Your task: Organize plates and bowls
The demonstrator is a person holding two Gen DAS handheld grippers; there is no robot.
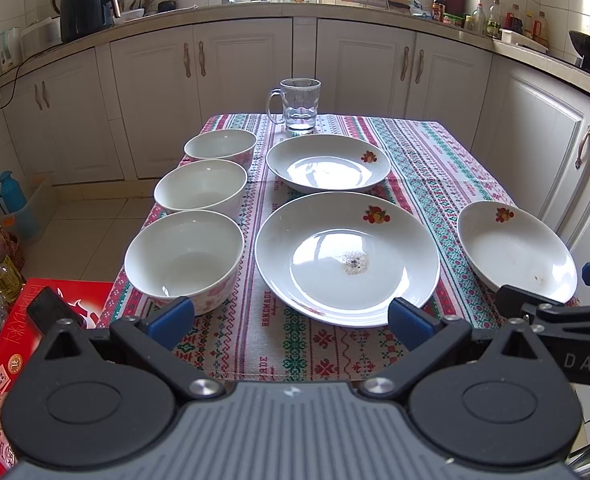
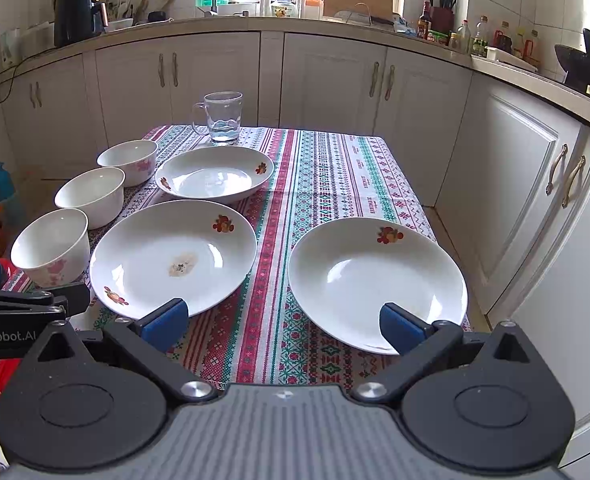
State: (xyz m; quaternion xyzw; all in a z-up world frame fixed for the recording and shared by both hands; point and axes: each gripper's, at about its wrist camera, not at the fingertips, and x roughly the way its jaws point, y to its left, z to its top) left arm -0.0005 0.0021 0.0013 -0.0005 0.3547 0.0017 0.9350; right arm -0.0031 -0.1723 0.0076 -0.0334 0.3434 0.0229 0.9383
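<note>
- Three plates are laid singly on the table [image 2: 327,168]: near plate [image 1: 347,258] at the front edge, far plate [image 1: 328,162] behind it, right plate [image 2: 377,280] at the front right corner.
- Three bowls [image 1: 185,254] are lined along the left edge, unstacked.
- Nothing is judged done yet; all stacking remains.
- Left gripper [image 1: 291,320] and right gripper [image 2: 283,326] are held with fingers wide, gripping nothing.
- A glass mug [image 1: 299,106] is set at the back edge.

Red box [image 1: 35,344] (lettering cut off) lower left
</note>
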